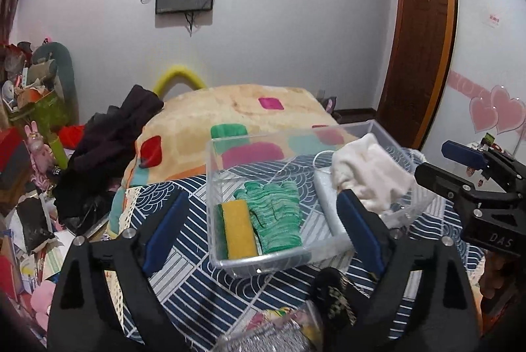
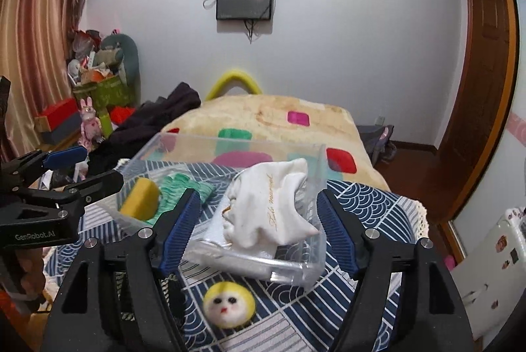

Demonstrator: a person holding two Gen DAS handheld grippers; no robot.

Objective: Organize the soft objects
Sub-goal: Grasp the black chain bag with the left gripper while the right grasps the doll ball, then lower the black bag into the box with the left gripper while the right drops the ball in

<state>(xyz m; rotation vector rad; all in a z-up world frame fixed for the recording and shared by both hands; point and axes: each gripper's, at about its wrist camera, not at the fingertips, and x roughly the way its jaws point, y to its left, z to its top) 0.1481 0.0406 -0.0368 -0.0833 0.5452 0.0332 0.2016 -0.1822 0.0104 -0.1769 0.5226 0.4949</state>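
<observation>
A clear plastic bin point(image 1: 230, 260) point(image 2: 305, 273) stands on the blue patterned cloth. It holds a yellow and green sponge point(image 1: 240, 228) point(image 2: 139, 199), a green knitted glove point(image 1: 276, 220) point(image 2: 179, 184) and a white cloth pouch point(image 1: 368, 174) point(image 2: 273, 207). My left gripper point(image 1: 263, 237) is open and empty, its fingers to either side of the bin's near end. My right gripper point(image 2: 259, 233) is open and empty around the bin's near corner by the pouch. A round yellow plush face point(image 2: 229, 307) lies on the cloth in front of the bin.
A black patterned object point(image 1: 335, 292) and a shiny packet point(image 1: 273, 339) lie near the left gripper. A patchwork blanket point(image 1: 230, 108) covers the bed behind. Dark clothes point(image 1: 108, 148) and clutter point(image 1: 29, 95) sit at left. A door point(image 1: 424, 33) is at right.
</observation>
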